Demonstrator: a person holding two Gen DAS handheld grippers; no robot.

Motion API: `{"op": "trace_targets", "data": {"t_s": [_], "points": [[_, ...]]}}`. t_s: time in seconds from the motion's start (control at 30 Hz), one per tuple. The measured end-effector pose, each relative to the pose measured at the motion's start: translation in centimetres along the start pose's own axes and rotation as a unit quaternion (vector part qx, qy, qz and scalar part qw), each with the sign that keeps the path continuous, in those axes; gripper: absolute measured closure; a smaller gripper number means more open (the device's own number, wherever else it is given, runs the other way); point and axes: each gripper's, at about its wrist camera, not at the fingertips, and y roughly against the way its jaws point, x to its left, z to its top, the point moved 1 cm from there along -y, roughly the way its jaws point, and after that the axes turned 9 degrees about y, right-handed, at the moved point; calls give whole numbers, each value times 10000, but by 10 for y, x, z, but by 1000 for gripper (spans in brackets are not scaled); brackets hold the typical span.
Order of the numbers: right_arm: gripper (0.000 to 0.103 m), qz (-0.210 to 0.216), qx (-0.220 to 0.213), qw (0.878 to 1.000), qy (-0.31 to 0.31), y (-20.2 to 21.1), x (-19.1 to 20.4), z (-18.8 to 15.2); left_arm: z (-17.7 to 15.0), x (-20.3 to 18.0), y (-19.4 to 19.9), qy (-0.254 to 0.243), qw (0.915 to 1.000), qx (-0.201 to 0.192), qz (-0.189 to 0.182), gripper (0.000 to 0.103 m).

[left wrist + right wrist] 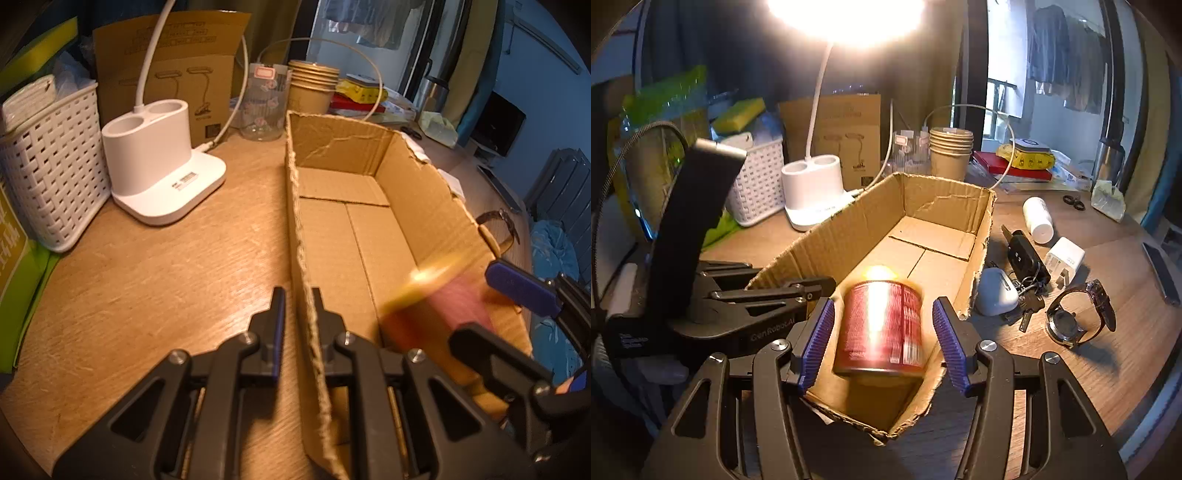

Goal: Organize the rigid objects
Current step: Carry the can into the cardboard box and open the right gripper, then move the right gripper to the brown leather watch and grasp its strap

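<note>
A red tin can [881, 325] lies on its side on the floor of the open cardboard box [849, 229], at the near end; it is a blur in both views. My right gripper [882, 306] reaches over the box's near end, open, with the can between its blue pads [816, 339] and a thin gap showing on each side. My left gripper [297, 295] is shut on the box's left wall [295, 206], one finger outside and one inside. From the left wrist the can [436, 295] shows as a red smear beside the right gripper's blue pad [517, 291].
Left of the box stand a white lamp base [162, 173] and a white woven basket [55, 177]. Behind it are paper cups [312, 88] and a glass jar [264, 103]. Right of it lie a wristwatch [1078, 314], keys [1027, 266], a white charger [1065, 258], a white bottle [1038, 219] and a grey case [993, 291].
</note>
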Motion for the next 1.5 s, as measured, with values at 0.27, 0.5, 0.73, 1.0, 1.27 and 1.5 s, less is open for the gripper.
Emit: {"op": "trace_targets", "data": {"t_s": [0.27,0.5,0.73,1.0,1.27,1.5], "points": [[45,-42,-372,9992,-147,18,-7,0,-1,-1,0,-8,10000,-10,20,90],[38,-472,-841,9949,-307,48,-34,0,-2,-1,0,9,10000,8,30,90],[37,-936,-877,9890,-740,59,-87,-17,-1,-2,-2,5,10000,32,26,90],[36,-1301,-625,9839,-1054,46,-134,-43,-2,0,-3,46,10000,72,-19,90],[36,-1272,-332,9865,-974,20,-150,-55,-2,1,-3,50,10000,79,-25,90],[36,-1124,11,9911,-707,-9,-159,-53,-2,1,-3,52,10000,77,-22,90]]}}
